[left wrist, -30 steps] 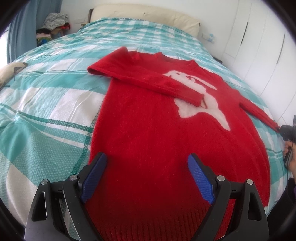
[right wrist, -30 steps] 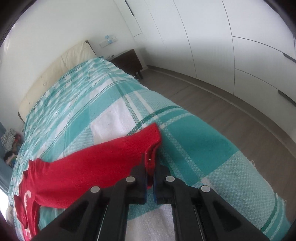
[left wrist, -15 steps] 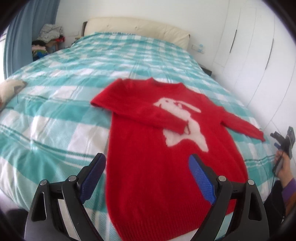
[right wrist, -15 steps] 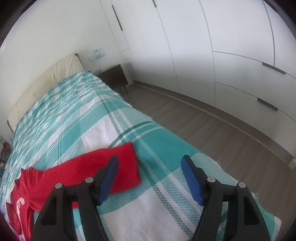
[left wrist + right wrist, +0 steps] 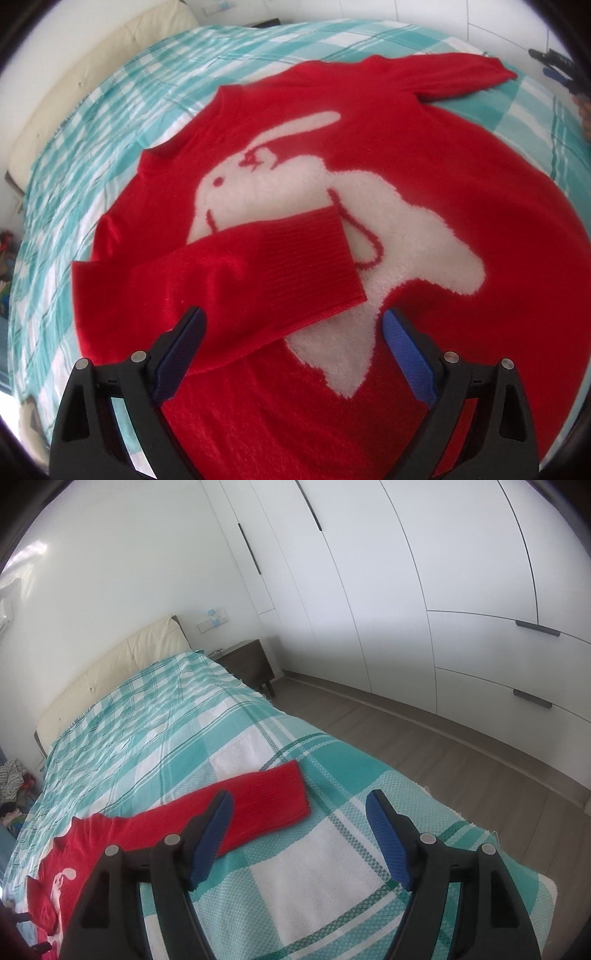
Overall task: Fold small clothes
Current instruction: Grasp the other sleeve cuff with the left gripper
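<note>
While the red knit sweater with a white rabbit point(image 5: 424, 206) lies flat on the teal-checked bed point(image 5: 229, 738), one sleeve point(image 5: 236, 291) is folded across; the other point(image 5: 258, 808), at 2 o'clock, remains. Left tongs point(image 5: 291, 343) and right tongs point(image 5: 299, 834) gape wide, empty.

The folded sleeve point(image 5: 236, 280) hides part of the rabbit point(image 5: 332, 221) on the sweater point(image 5: 461, 177). The sweater's hem runs off the left view's bottom edge. In the right view, the left finger point(image 5: 210, 834) covers part of the other sleeve point(image 5: 266, 801), and the clothes pile point(image 5: 13, 786) is too small to tell.
</note>
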### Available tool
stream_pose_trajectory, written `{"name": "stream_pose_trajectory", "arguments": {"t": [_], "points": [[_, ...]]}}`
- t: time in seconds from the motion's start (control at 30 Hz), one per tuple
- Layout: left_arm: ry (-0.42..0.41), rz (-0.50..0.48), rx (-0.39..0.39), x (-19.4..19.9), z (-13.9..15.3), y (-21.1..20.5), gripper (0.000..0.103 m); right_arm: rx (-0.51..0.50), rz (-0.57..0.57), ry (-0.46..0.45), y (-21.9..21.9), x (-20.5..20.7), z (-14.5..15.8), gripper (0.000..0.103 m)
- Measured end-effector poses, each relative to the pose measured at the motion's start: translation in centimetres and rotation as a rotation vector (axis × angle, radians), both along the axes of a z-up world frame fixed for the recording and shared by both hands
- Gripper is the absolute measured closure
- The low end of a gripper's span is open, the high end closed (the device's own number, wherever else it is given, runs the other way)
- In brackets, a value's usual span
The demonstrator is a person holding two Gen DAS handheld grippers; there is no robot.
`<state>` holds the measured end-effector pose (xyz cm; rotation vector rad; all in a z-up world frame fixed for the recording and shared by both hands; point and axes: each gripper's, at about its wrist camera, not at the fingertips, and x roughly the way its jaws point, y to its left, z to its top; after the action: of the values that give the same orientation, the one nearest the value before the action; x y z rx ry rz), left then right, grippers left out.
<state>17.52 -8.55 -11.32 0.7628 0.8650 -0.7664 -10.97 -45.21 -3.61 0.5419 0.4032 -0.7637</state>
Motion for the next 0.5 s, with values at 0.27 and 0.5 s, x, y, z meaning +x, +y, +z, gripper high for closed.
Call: {"name": "stream_pose_trajectory", "arguments": {"t": [0.27,0.5], "points": [[0.08,0.003,-0.137,0.8,0.5,0.1,0.081,-0.036,0.082,0.039,1.5,2.4,-0.4,0.029],[0.096,0.357,-0.533,5.2,7.6,10.5,0.089,-0.091,0.127,0.057,3.0,3.2,-0.1,0.029]]}}
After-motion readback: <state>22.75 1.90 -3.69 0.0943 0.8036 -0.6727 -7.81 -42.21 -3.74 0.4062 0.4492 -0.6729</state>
